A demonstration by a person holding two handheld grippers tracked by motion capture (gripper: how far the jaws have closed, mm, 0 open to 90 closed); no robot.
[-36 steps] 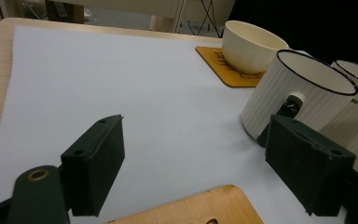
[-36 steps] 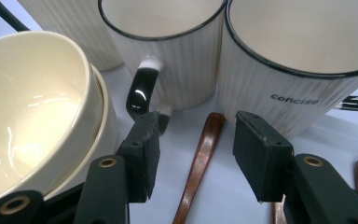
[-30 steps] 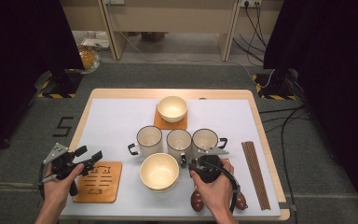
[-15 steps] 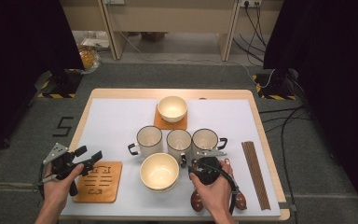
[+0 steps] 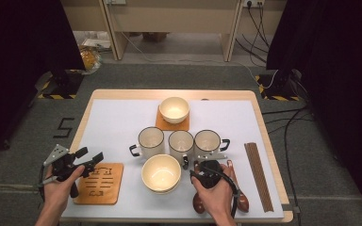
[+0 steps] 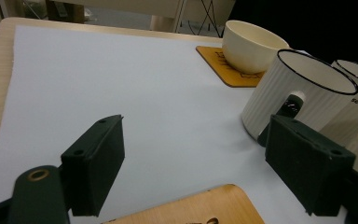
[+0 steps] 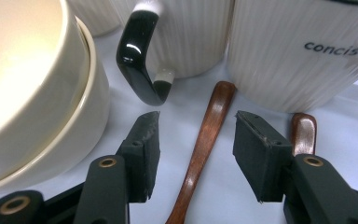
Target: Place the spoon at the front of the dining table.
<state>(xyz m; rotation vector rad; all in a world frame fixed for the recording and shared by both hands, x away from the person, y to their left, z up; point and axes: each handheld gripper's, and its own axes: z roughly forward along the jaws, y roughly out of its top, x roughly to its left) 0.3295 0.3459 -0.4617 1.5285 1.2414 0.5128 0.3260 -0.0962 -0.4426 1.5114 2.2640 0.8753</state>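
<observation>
A: Right gripper view: the long brown wooden spoon [image 7: 205, 140] lies on the white mat between the right gripper [image 7: 196, 140]'s half-open jaws, untouched, near the desk's front edge.

B: Any change?

A: None; it has held still. Squeezing seems next. The left gripper [image 5: 87, 157] hovers open and empty over the wooden coaster [image 5: 99, 183].

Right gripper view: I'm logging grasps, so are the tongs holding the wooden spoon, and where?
Nothing is held. The right tongs stand open astride the wooden spoon handle, pads apart from it.
</observation>
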